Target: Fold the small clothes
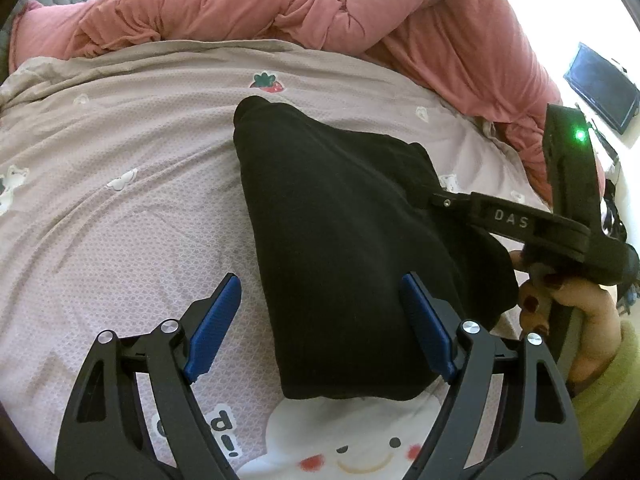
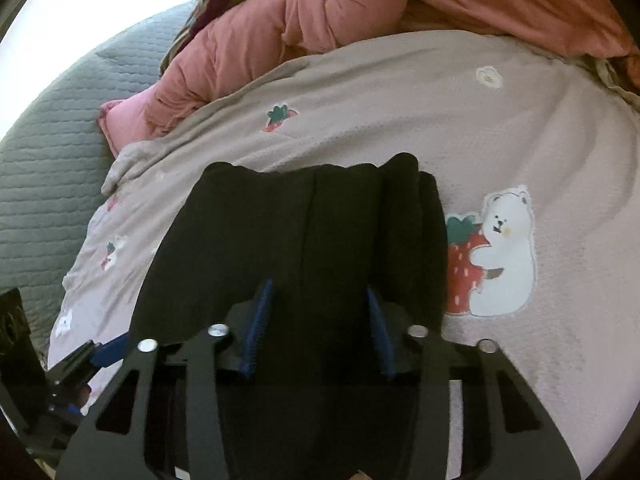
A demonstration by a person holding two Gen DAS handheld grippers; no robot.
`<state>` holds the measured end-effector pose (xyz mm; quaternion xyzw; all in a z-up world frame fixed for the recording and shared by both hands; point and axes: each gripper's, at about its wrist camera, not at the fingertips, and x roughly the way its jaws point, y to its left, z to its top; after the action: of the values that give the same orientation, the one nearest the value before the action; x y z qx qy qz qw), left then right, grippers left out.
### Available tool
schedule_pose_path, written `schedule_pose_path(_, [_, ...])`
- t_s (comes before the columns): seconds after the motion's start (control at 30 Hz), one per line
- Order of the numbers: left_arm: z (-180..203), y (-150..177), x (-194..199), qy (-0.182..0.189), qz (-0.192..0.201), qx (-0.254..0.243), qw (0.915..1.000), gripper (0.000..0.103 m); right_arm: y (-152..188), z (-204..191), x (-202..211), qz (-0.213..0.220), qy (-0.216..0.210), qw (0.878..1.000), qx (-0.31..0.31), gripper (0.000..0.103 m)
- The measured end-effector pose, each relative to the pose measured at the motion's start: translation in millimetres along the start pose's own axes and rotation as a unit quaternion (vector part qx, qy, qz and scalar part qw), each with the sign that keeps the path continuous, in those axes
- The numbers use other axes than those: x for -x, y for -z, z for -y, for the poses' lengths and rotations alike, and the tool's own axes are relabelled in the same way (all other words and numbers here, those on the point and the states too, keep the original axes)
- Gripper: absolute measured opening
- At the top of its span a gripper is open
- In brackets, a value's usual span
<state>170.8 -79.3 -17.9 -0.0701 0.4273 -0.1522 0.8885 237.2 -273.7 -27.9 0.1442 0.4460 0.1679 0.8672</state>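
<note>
Black knit fabric, a small folded garment (image 1: 352,248), lies in a thick bundle on a pale pink blanket (image 1: 120,220) printed with strawberries and white bears, near the middle of the bed. In the right wrist view the bundle (image 2: 304,232) shows several stacked folds along its far right edge, just beside a printed bear hugging a strawberry (image 2: 496,256). The left gripper (image 1: 320,320) hovers at the near end of the garment with its blue-padded fingers (image 1: 216,320) spread wide apart, the left one over bare blanket and the right one over the cloth's near right side, clamping nothing. The right gripper (image 2: 318,320) sits low over the near part of the bundle, its blue pads parted with black cloth between them; I cannot tell whether they are pinching it. From the left wrist view, that same right tool (image 1: 520,220) reaches in from the right and meets the garment's right edge, held by a hand (image 1: 568,304) with dark red nails and a yellow-green sleeve. Beyond the blanket, a rumpled salmon-pink duvet (image 1: 320,8) is heaped along the far side, a grey quilted mattress cover (image 2: 48,140) shows to the far left, and a dark screen (image 1: 600,88) hangs at the far right.
</note>
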Motion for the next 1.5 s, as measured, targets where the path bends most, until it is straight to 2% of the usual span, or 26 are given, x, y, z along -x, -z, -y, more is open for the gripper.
schedule_pose_path(0.03, [0.1, -0.2, 0.0, 0.000, 0.000, -0.001, 1.0000, 0.074, 0.4, 1.8, 0.1, 0.003, -0.006, 1.000, -0.003, 0.020])
schedule_pose_path(0.07, [0.4, -0.1, -0.1, -0.001, 0.000, -0.001, 1.0000, 0.074, 0.1, 3.3, 1.2, 0.006, -0.016, 1.000, -0.007, 0.018])
schedule_pose_path(0.17, [0.7, 0.8, 0.3, 0.000, 0.000, -0.002, 1.0000, 0.074, 1.1, -2.8, 15.4, 0.034, -0.017, 0.999, 0.021, 0.014])
schedule_pose_path(0.3, [2.8, 3.7, 2.1, 0.009, 0.001, -0.004, 1.0000, 0.074, 2.3, -16.1, 40.7, 0.087, 0.010, 0.994, 0.066, 0.014])
schedule_pose_path(0.43, [8.0, 6.5, 2.0, 0.007, -0.003, -0.013, 0.9999, 0.074, 6.9, -17.3, 35.0, 0.083, 0.054, 0.991, 0.095, 0.014])
schedule_pose_path(0.6, [10.7, 8.0, -0.9, 0.010, -0.011, -0.017, 0.9997, 0.075, 17.1, -7.9, 12.6, 0.060, 0.097, 0.988, 0.100, 0.016])
schedule_pose_path(0.67, [9.6, 8.8, -1.7, 0.008, -0.013, -0.018, 0.9997, 0.078, 20.8, -4.2, 8.8, 0.060, 0.104, 0.988, 0.100, 0.025])
schedule_pose_path(0.83, [4.9, 10.5, -2.6, 0.009, -0.016, -0.011, 0.9998, 0.081, 25.4, 2.3, 14.0, 0.062, 0.104, 0.990, 0.068, 0.035])
schedule_pose_path(0.93, [5.0, 12.5, -1.7, 0.008, -0.016, -0.012, 0.9998, 0.081, 29.8, 1.5, 18.2, 0.064, 0.117, 0.989, 0.065, 0.046])
schedule_pose_path(1.1, [3.0, 16.9, 1.1, 0.007, -0.017, -0.011, 0.9998, 0.082, 38.7, 6.5, 29.0, 0.062, 0.110, 0.991, 0.047, 0.046])
schedule_pose_path(1.37, [1.0, 23.2, 10.4, 0.003, -0.014, -0.009, 0.9999, 0.083, 51.8, 8.5, 49.2, 0.068, 0.123, 0.989, 0.038, 0.063])
schedule_pose_path(1.5, [0.8, 27.8, 17.4, -0.004, -0.010, -0.012, 0.9999, 0.086, 60.3, 12.5, 61.1, 0.074, 0.125, 0.989, 0.025, 0.066])
